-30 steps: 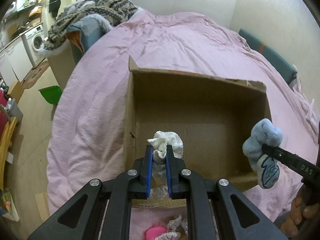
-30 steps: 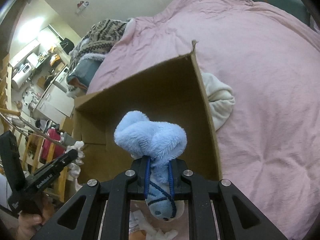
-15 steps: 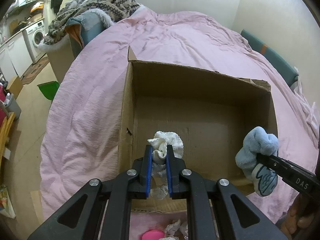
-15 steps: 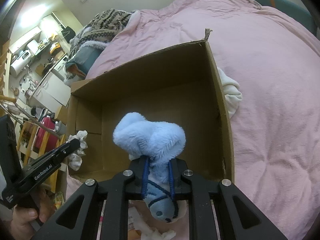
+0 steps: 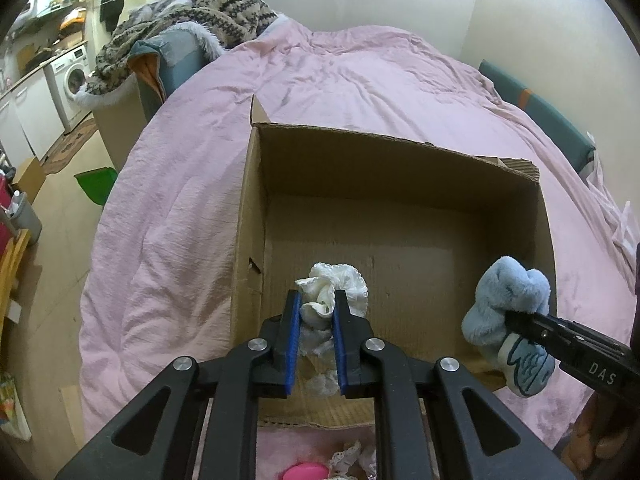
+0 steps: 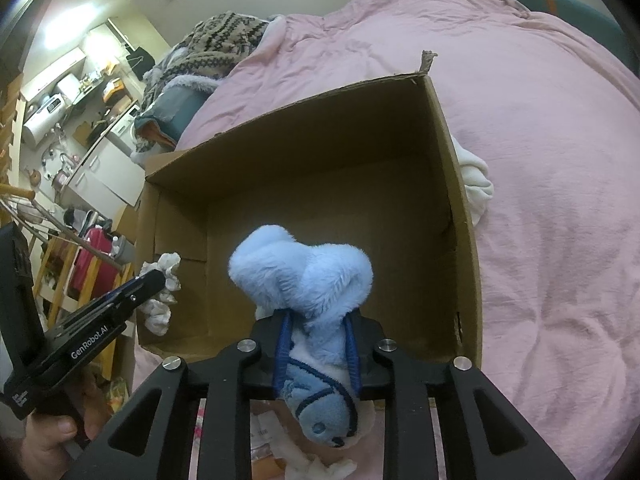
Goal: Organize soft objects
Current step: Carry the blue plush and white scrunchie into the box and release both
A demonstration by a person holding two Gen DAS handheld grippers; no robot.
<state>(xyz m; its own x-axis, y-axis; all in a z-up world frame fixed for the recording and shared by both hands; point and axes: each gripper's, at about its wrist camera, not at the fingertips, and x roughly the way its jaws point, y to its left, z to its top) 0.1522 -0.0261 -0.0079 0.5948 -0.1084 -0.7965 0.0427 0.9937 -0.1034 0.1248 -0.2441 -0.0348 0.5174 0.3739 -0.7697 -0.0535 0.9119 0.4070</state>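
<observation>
Soft objects are at the drop stage: two are carried over the cardboard box [image 5: 400, 184], none lies inside it yet.

1. Left tongs [image 5: 317, 308]: the blue pads are clamped together on the white lace cloth [image 5: 334, 284]. You hold it just above the box floor, near the box's near-left corner. It has not been let go.

2. Right tongs [image 6: 316, 328]: the jaws are opening at this moment, with the blue plush toy [image 6: 300, 276] between the pads and the pads touching its sides. The toy's fluffy end hangs over the inside of the box; its face end trails behind the tongs, over the near wall of the box. Judge this release as begun, not finished.

3. Box interior: the floor shows bare cardboard in both views. Treat the box as unfilled.

4. Outside the box, on the pink bed cover [image 5: 168, 240]:
- a white garment [image 6: 476, 188] lies against the right wall of the box;
- a pink item [image 5: 306, 472] and more lace pieces [image 5: 352, 456] lie in front of the near wall.

5. Remaining work, by estimate: finish both drops, then fetch the items listed under step 4. Most of the task is ahead of you.
</observation>
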